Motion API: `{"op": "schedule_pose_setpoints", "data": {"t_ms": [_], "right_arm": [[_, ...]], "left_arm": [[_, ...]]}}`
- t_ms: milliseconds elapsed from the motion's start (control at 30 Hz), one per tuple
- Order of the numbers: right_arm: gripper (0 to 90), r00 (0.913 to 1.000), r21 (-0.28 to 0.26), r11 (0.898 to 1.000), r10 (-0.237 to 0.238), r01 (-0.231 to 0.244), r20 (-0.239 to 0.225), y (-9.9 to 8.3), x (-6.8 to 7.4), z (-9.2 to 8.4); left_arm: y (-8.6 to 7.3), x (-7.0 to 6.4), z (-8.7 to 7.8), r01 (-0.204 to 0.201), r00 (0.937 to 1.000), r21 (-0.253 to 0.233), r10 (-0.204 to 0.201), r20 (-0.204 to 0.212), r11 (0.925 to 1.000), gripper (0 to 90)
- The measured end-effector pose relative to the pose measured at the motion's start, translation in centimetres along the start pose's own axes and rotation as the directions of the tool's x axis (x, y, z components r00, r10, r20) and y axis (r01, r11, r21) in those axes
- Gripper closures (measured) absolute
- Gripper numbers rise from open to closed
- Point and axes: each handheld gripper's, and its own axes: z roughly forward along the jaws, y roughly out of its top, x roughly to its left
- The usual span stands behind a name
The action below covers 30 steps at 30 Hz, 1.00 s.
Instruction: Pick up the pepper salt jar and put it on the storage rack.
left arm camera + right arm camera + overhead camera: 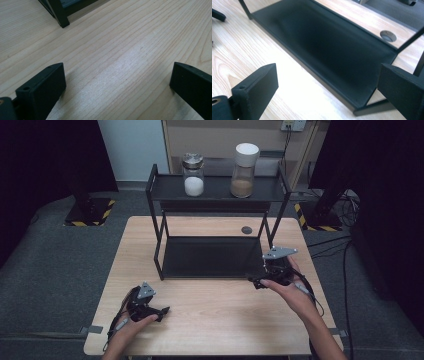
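A black two-tier rack (156,227) stands at the back middle of the wooden table (210,315). Its top shelf (215,190) carries a glass jar of white powder with a metal lid (193,176) and a taller jar of brown grains with a white lid (244,170). The lower shelf (329,47) is bare. My left gripper (164,311) rests low at the table's front left, jaws wide open over bare wood (117,72). My right gripper (256,282) is open at the rack's front right corner, facing the lower shelf (327,75), holding nothing.
The rack's front left leg (62,17) stands ahead of the left gripper. A round cable hole (246,230) sits in the tabletop behind the rack, also seen as a round cable hole (388,35) past the shelf. Grey floor surrounds the table, with cables at the right.
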Motion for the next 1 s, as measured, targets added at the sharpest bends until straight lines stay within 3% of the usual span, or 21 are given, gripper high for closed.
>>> {"op": "schedule_pose_setpoints", "data": {"t_ms": [300, 567, 700, 1000], "right_arm": [[4.1, 0.9987, 0.025, 0.998, 0.049, -0.050, 0.011, -4.1, -0.2, 0.5], [4.2, 0.9958, 0.100, 0.991, 0.089, -0.090, 0.021, -7.6, 0.0, 2.2], [4.1, 0.9934, 0.106, 0.988, 0.113, -0.114, 0.022, -8.5, -0.1, 2.5], [4.0, 0.9934, 0.122, 0.986, 0.113, -0.114, 0.017, -9.8, 0.4, 3.0]], "left_arm": [[0.0, 0.0, 0.0, 0.000, 1.0000, 0.000, 0.000, 0.000, 1.0000, 0.0], [0.0, 0.0, 0.0, 0.000, 1.0000, 0.000, 0.000, 0.000, 1.0000, 0.0], [0.0, 0.0, 0.0, 0.000, 1.0000, 0.000, 0.000, 0.000, 1.0000, 0.0], [0.0, 0.0, 0.0, 0.000, 1.0000, 0.000, 0.000, -0.001, 1.0000, 0.0]]}}
